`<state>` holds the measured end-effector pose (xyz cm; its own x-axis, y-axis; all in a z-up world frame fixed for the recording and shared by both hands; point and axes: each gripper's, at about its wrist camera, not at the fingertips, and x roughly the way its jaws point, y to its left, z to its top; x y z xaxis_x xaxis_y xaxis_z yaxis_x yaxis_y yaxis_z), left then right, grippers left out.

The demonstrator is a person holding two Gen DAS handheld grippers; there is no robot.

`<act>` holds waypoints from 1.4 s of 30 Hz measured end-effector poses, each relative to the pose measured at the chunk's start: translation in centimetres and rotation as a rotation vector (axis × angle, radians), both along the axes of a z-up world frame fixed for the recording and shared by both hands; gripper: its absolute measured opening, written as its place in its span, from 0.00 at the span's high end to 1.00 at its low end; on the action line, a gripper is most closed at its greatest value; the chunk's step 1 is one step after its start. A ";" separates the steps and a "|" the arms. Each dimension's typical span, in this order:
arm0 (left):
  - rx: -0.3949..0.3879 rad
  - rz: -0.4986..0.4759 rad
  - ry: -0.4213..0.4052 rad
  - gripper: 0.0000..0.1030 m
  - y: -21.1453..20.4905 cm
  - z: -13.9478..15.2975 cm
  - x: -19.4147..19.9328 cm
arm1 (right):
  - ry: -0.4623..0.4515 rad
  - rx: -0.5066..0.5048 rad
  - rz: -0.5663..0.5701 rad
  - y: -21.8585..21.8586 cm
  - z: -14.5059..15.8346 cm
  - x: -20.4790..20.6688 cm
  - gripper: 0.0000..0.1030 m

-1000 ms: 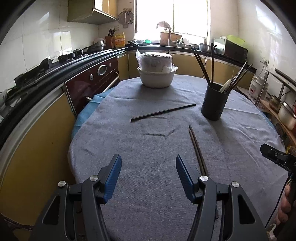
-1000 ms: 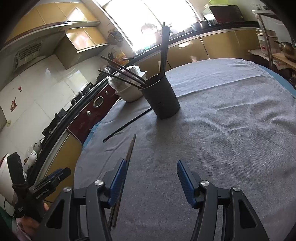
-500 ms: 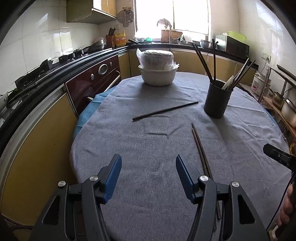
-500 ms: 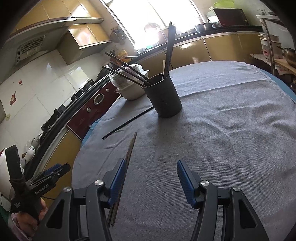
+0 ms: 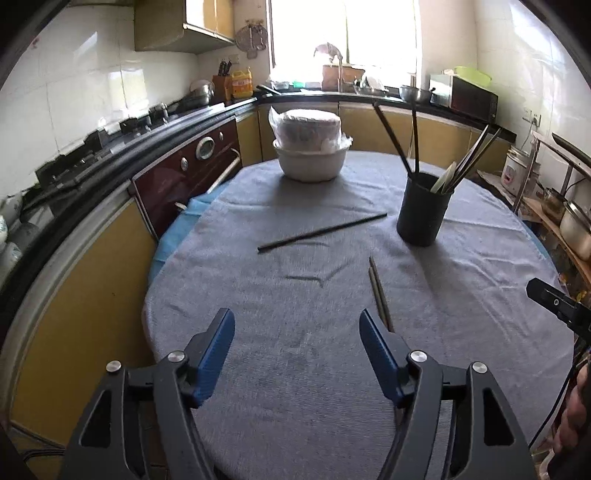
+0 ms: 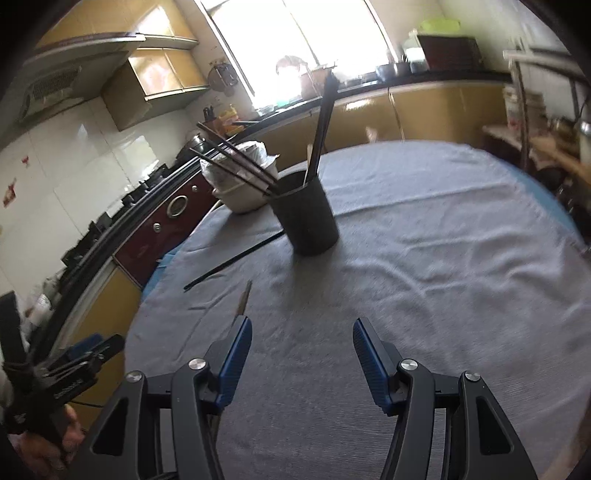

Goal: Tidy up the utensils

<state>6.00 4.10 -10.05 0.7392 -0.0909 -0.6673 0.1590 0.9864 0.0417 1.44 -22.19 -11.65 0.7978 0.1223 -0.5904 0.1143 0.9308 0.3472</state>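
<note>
walls: white tile [image 5: 92, 96] | window [image 5: 369, 33]: bright, overexposed | cabinets [image 5: 88, 280]: apparently yellow | countertop [image 5: 177, 118]: dark

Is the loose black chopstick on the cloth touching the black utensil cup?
Apart. The left wrist view shows grey cloth between the long black chopstick tip and the black cylindrical utensil cup.
</note>
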 end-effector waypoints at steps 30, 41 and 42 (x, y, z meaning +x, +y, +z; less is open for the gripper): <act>0.046 0.005 -0.145 0.21 -3.9 8.5 -6.8 | -0.132 -0.144 -0.099 0.7 8.8 -7.4 0.41; 0.075 0.044 -0.206 0.11 -3.9 9.4 -7.3 | -0.135 -0.158 -0.103 1.1 9.3 -7.2 0.41; 0.063 0.048 -0.210 0.11 -3.8 9.7 -7.4 | -0.138 -0.163 -0.103 1.2 9.4 -7.2 0.41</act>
